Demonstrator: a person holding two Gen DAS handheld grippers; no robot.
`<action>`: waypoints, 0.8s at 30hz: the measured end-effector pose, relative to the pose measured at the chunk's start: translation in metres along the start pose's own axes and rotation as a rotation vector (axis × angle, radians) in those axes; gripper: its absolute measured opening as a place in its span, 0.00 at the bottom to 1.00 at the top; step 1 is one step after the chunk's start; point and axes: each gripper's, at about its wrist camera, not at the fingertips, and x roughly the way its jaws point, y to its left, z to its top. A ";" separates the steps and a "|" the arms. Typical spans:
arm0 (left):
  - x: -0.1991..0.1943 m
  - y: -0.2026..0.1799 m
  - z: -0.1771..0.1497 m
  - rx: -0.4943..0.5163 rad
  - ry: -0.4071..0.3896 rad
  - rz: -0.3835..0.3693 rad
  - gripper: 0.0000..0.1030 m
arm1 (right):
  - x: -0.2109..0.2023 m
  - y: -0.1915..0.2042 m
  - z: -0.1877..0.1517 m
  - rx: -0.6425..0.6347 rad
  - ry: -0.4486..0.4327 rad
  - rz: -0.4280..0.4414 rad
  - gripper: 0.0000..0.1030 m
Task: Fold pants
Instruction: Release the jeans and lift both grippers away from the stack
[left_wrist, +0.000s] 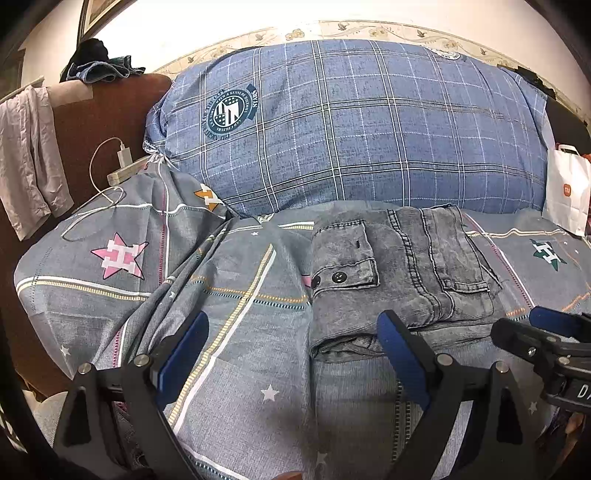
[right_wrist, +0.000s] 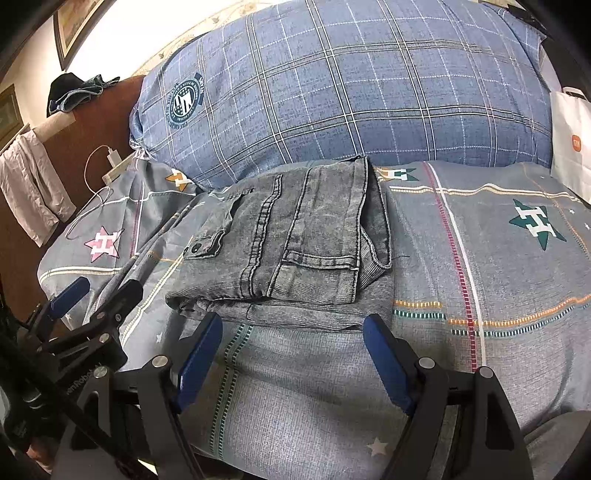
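Pants (right_wrist: 295, 243): folded into a compact stack, lying on the bedsheet (right_wrist: 480, 266) before the plaid pillow (right_wrist: 351, 81).
My left gripper (left_wrist: 295, 354): jaws spread, empty, low at the stack's near-left edge.
My right gripper (right_wrist: 291, 350): jaws spread, empty, level beside it.

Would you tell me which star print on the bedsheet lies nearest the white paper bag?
The dark green star, right of the folded pants; the pink star lies far left, away from the bag.

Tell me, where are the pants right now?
The pants lie folded on the bed sheet, just in front of the big blue pillow and beyond the open right claw.
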 end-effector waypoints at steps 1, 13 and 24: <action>0.000 -0.001 0.000 0.006 0.004 0.001 0.89 | -0.001 -0.001 0.000 0.001 -0.003 0.001 0.80; 0.012 -0.006 -0.005 0.023 0.092 -0.051 0.89 | -0.003 -0.009 0.000 0.028 -0.006 -0.006 0.80; 0.016 -0.004 -0.004 0.003 0.125 -0.073 0.89 | 0.000 -0.008 -0.002 0.023 0.007 -0.005 0.80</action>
